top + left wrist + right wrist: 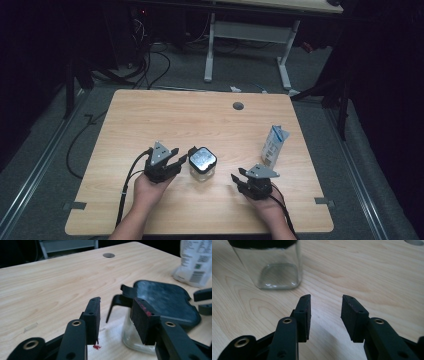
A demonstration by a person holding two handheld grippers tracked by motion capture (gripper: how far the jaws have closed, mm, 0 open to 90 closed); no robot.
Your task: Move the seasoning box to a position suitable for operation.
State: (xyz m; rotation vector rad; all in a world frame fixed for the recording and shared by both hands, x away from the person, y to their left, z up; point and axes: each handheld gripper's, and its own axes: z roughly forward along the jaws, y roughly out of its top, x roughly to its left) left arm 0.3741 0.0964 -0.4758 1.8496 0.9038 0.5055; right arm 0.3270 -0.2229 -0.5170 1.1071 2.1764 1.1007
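Parted left gripper [115, 315], jar [160, 312] alongside, open tabletop [50, 285] beyond

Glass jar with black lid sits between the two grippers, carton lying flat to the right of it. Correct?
Not quite. The carton isn't lying flat: the high view shows it standing upright near the table's right edge. The rest holds: the glass jar with its black lid sits between the left gripper and the right gripper.

A white-and-blue carton [274, 145] stands upright near the right edge of a wooden desk [165, 120] with a grommet hole [238, 106].
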